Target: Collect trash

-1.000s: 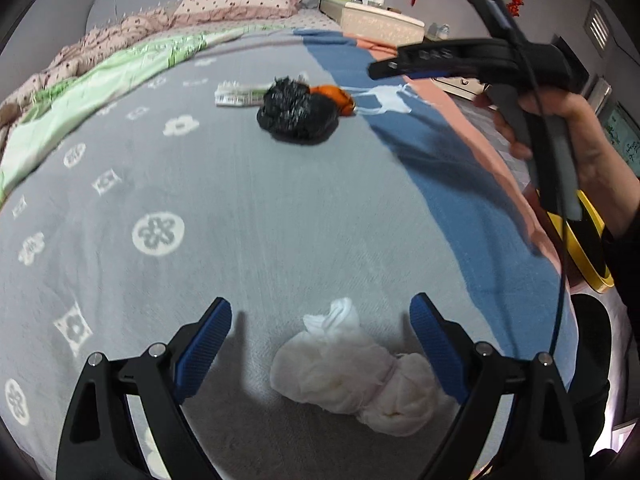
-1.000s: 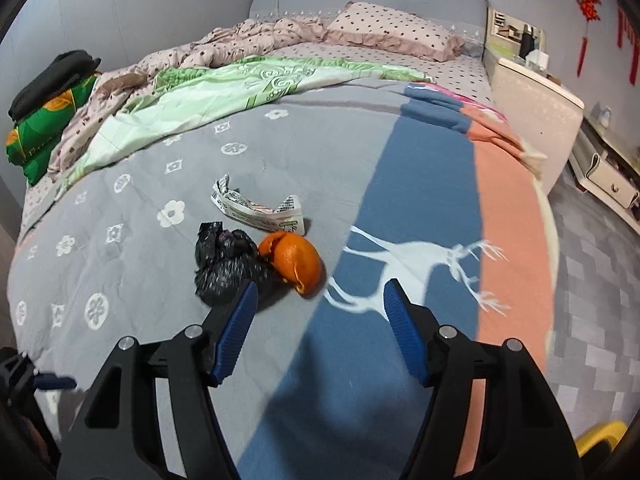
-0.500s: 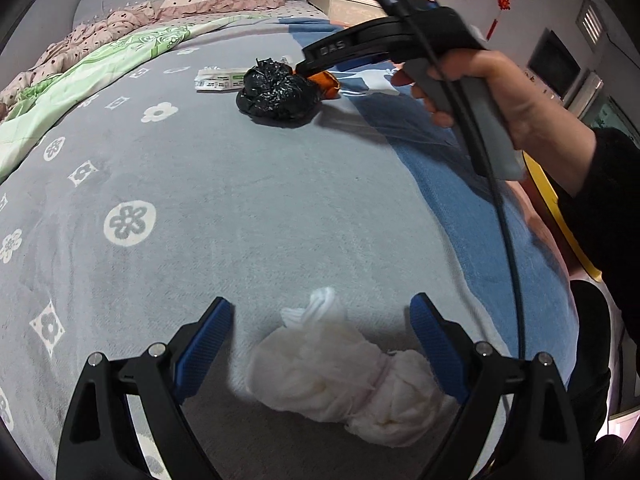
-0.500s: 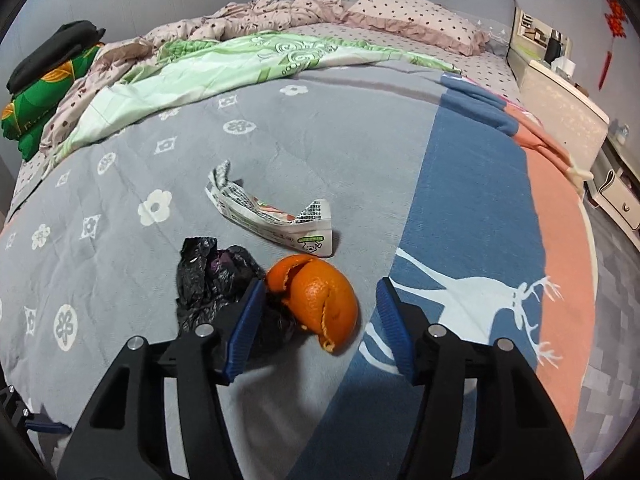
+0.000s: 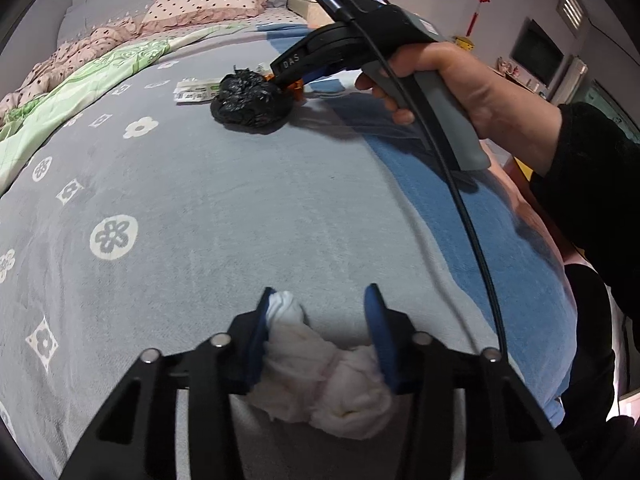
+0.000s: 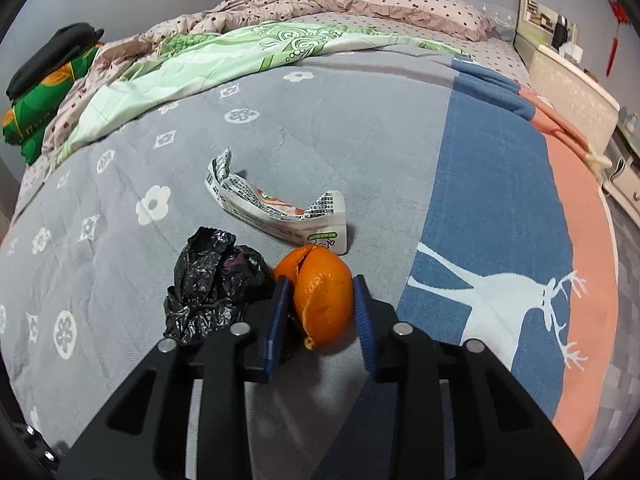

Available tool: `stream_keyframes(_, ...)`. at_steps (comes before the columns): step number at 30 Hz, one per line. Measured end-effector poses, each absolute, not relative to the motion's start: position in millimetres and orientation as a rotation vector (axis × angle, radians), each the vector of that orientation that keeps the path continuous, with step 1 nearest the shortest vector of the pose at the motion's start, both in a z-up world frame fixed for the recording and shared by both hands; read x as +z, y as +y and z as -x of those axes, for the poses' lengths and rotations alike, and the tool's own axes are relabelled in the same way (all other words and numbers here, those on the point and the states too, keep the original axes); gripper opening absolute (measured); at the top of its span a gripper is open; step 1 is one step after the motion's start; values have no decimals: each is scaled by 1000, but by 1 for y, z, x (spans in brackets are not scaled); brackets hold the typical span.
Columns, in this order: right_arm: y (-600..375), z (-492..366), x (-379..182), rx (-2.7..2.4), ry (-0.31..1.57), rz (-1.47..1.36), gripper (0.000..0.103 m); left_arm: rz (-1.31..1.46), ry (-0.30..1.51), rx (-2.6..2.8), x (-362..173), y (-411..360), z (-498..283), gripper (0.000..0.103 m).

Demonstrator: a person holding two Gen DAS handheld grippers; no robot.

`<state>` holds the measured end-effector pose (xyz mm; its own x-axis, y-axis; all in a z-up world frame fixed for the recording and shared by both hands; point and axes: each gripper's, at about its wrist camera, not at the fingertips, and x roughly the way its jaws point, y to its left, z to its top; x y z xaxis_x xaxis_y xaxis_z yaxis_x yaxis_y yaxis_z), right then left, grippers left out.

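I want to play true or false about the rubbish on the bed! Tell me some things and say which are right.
1. The orange peel sits between the jaws of the right gripper. True.
2. The black plastic bag is far away from the peel. False: it lies right beside the peel, touching it.
3. The white tissue is between the jaws of the left gripper. True.
4. The crumpled wrapper is inside a bin. False: it lies on the grey blanket, just past the peel.
5. The blanket has a white deer on its blue stripe. True.
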<state>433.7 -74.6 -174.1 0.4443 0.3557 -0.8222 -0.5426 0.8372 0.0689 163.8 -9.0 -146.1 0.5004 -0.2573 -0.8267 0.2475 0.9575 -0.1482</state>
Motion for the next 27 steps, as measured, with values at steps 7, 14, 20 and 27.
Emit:
stream_keyframes(7,-101,-429,-167,539,966,149,20,41,1001,-307,-145,-5,-165,32)
stream_keyframes(14,-134,-413,-151,494,930,135,20,37,999,-315,-139,-9,-164,25)
stream_keyframes(20,-172,-393,-130,461,891,88,20,14,980,-306,-131,-13,-162,8)
stream_keyframes(27,-215,-362,-103,433,847,16,20,-34,966,-289,-131,-20,-161,6)
